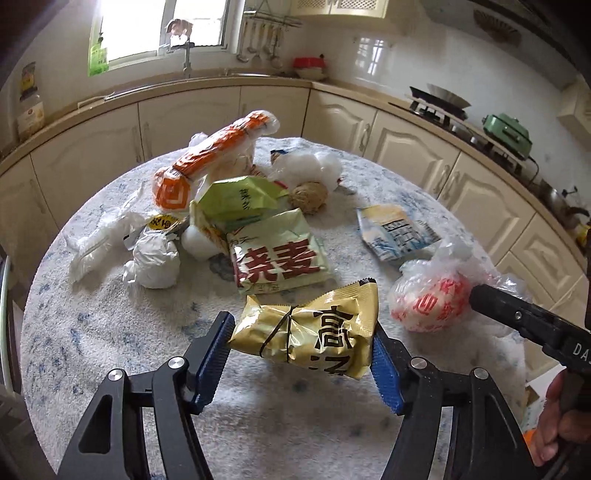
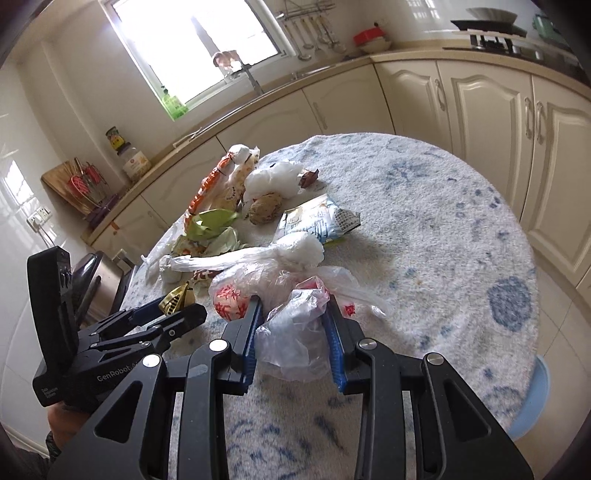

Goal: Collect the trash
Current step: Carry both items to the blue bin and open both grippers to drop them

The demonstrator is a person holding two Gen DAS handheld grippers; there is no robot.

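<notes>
Fingers of the left gripper (image 1: pixel 301 341) pinch a gold wrapper (image 1: pixel 308 332) bound with a black band, held just above the round table (image 1: pixel 110 332). The right gripper (image 2: pixel 293 341) clamps a crumpled clear plastic bag (image 2: pixel 295 332) with red print. The bag's lower part is hidden between the pads, and its print is too creased to read. Beyond lie a green packet (image 1: pixel 280 254), a blue-white pouch (image 1: pixel 395 232), white bags (image 1: pixel 155 262) and an orange-striped bag (image 1: pixel 214 155), crowding the table's middle.

Cream cabinets (image 1: pixel 184 122) run under a window (image 1: pixel 162 26), beside a gas stove (image 1: pixel 439 105) and green cooker (image 1: pixel 509 134).
</notes>
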